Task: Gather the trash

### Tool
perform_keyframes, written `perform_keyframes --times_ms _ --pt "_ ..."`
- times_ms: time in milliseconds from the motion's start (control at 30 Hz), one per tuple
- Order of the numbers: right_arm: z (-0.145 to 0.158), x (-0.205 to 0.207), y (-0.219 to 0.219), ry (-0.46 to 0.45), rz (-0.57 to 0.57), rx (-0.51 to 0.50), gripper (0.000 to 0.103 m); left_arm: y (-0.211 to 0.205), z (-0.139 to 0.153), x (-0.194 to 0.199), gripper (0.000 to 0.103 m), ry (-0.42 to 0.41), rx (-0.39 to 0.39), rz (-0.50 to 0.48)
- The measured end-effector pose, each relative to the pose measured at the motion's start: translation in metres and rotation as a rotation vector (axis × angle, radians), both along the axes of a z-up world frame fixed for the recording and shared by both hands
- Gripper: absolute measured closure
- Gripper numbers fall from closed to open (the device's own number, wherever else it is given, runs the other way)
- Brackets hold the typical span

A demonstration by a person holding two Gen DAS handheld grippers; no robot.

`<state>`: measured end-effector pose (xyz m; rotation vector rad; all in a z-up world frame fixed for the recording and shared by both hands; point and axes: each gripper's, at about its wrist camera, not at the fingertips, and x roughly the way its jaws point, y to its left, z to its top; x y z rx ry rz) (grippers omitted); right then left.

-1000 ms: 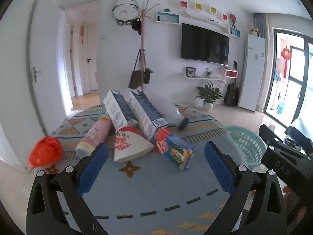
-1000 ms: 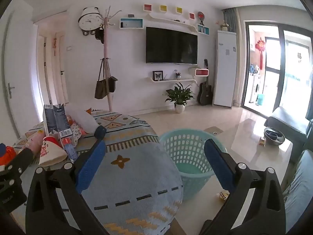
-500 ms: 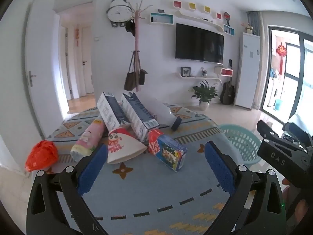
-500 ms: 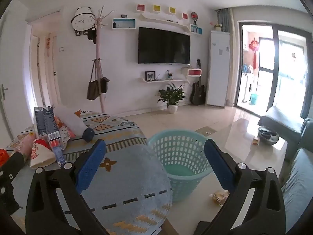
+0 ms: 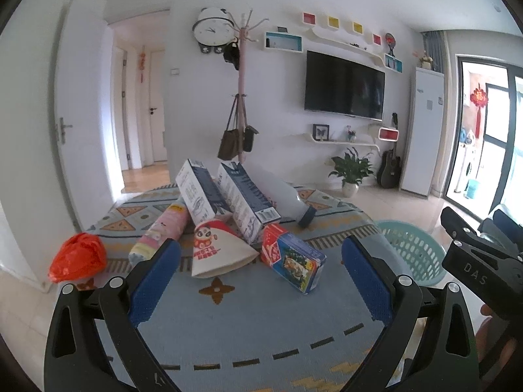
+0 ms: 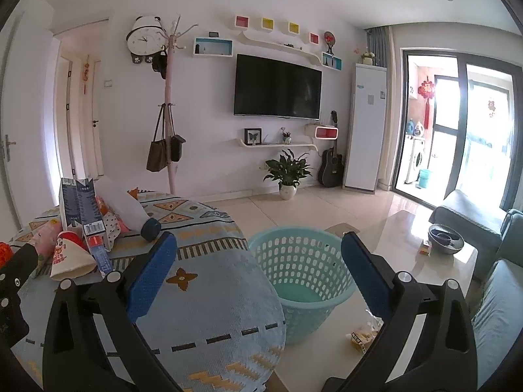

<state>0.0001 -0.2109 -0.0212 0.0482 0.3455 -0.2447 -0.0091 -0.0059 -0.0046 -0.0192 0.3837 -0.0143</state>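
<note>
Both views drawn back slightly from a second ago, left gripper (image 5: 260,281) and right gripper (image 6: 258,281) spread wide, empty, trash pile with red-and-blue snack box (image 5: 292,262) on blue patterned cloth (image 5: 248,320), teal perforated plastic basket (image 6: 302,269) beside it, nothing visible inside.

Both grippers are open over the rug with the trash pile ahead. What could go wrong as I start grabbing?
The two tall cartons lean in the pile against the paper cone and snack box; pulling one may topple the others. The white bottle lies on its side and could roll. The basket stands off the rug's edge, so a short drop could miss.
</note>
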Motion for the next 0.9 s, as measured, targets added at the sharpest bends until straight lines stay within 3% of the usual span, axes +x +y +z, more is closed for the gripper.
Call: perform_keyframes --times_ms 900 --pt "0.0 0.0021 0.0057 0.0 0.013 -0.003 0.007 -0.001 0.0076 0.0013 0.007 -0.012 -0.008 0.008"
